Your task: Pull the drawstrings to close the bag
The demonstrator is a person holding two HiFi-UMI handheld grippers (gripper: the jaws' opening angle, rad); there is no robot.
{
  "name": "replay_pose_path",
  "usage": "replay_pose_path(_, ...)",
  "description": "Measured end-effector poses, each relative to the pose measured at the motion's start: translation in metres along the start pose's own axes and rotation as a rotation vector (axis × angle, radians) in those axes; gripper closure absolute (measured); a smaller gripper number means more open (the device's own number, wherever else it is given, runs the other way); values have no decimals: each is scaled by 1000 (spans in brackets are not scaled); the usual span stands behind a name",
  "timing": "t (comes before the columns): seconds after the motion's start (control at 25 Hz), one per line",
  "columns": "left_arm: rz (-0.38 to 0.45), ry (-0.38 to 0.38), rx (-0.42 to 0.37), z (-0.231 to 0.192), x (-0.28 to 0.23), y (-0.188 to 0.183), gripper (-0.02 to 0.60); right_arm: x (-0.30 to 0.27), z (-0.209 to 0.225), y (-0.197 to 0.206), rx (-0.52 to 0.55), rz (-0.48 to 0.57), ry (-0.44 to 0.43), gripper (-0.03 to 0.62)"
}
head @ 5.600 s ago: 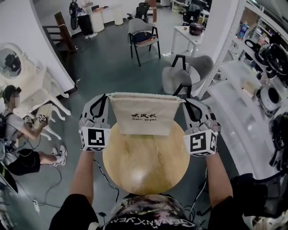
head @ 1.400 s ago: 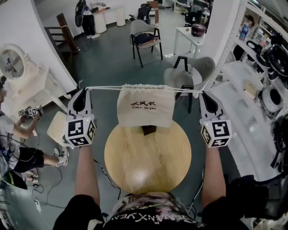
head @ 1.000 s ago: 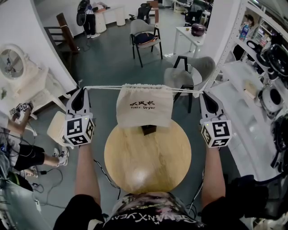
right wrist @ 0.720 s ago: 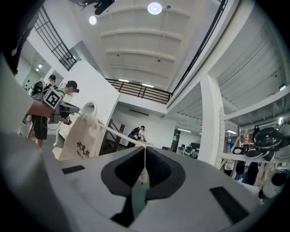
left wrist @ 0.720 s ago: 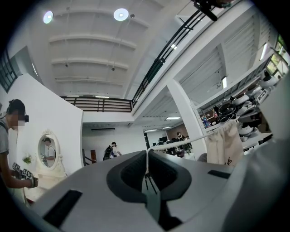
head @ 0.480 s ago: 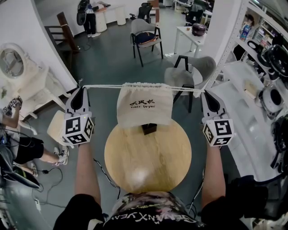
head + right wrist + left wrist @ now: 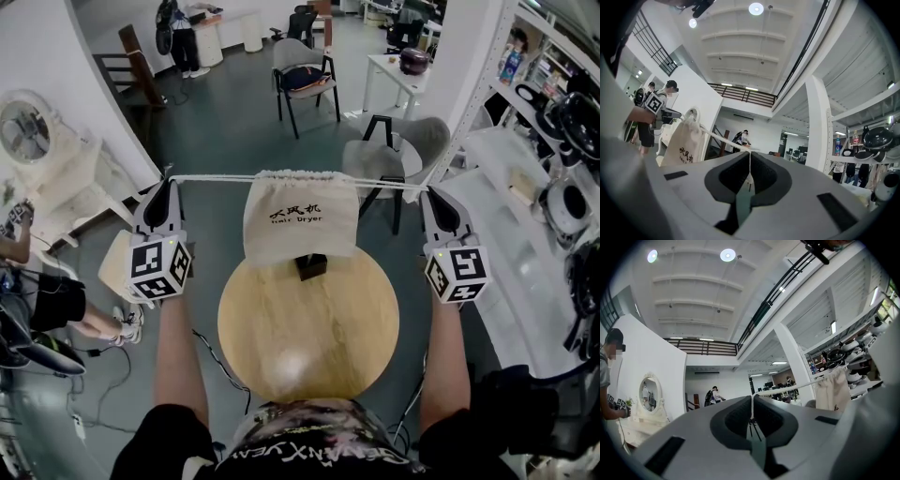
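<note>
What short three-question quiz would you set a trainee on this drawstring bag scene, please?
1. True or false: the bag lies flat on the table.
2. What do the left gripper and the right gripper each clamp? A) the bag's cloth B) a drawstring end C) nothing
3. Fill in: the wooden tabletop is ____ in shape.
Key: 1 false, it hangs from the taut strings; 2 B; 3 round.

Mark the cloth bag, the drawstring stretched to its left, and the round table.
cloth bag [image 7: 300, 242], head view, front panel below the print.
left drawstring [image 7: 214, 178], head view, taut stretch left of the bag.
round table [image 7: 309, 328], head view, bare wooden top.
</note>
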State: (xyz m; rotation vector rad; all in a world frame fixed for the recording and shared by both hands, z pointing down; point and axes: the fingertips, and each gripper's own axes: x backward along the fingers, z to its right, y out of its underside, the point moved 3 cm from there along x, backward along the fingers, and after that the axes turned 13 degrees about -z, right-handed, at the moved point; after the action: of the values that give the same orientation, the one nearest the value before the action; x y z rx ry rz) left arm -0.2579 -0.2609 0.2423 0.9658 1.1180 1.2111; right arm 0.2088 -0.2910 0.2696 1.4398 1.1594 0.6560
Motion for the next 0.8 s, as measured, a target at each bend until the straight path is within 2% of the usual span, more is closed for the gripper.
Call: replay_pose_path(0.8, -6, 36, 45, -2, 0, -2, 548, 5, 3, -1, -12, 6, -20, 588)
